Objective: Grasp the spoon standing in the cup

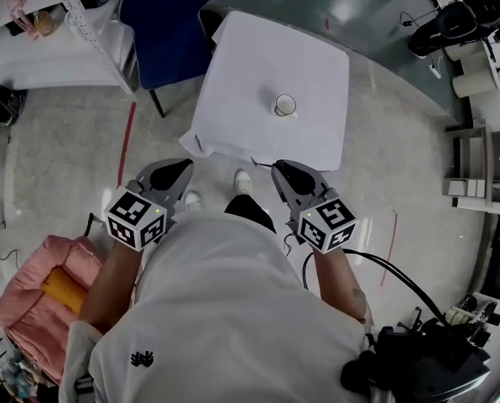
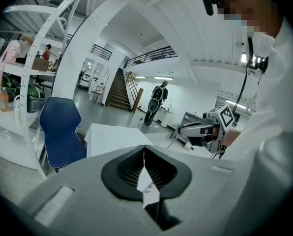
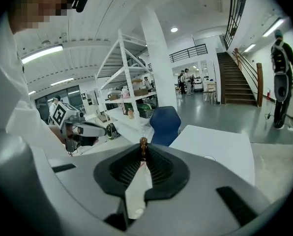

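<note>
Head view: my left claw [image 1: 183,171] and right claw [image 1: 282,173] hang just short of the table [image 1: 233,65]. The cup [image 1: 284,105] stands well ahead of them and looks empty.

Left gripper view: jaws together, holding nothing.

Right gripper view: jaws clamped on a brown knobbed stem at their tips, which I take for the spoon [image 3: 143,144]. The grasp looks done, so next I only hold steady. The blue chair [image 3: 164,124] sits far ahead and blocks nothing.

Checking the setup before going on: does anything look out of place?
Yes. The cup on the white table shows no spoon that I can make out, while the right claw, held short of the table, is shut on a brown-ended stick, possibly that spoon.
</note>
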Tool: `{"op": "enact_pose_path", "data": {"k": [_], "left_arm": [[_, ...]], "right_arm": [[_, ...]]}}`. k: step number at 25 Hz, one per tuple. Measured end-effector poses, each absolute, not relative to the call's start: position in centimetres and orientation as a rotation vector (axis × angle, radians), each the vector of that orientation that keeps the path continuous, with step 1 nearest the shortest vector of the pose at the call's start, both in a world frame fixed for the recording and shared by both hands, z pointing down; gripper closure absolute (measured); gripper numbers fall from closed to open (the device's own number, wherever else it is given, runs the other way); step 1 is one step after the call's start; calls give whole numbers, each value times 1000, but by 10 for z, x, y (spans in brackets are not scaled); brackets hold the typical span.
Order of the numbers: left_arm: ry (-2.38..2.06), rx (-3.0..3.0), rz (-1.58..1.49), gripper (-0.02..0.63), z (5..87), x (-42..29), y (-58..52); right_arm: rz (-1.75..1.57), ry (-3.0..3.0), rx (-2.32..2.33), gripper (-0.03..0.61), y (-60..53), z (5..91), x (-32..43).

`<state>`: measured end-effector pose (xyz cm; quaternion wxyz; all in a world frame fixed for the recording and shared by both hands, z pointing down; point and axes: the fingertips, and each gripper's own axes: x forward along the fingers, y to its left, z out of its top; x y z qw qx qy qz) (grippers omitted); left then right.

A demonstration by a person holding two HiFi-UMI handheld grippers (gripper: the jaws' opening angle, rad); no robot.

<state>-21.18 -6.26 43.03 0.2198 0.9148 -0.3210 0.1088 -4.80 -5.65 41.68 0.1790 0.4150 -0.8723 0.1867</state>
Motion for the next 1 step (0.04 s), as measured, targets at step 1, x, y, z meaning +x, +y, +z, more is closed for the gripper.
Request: {"op": "enact_pose_path", "data": {"k": [1], "left_arm": [[-885,2529,303,601,431,-208,-64]], "right_arm": [[529,-2465,1173,534,-57,417,-44]]}}
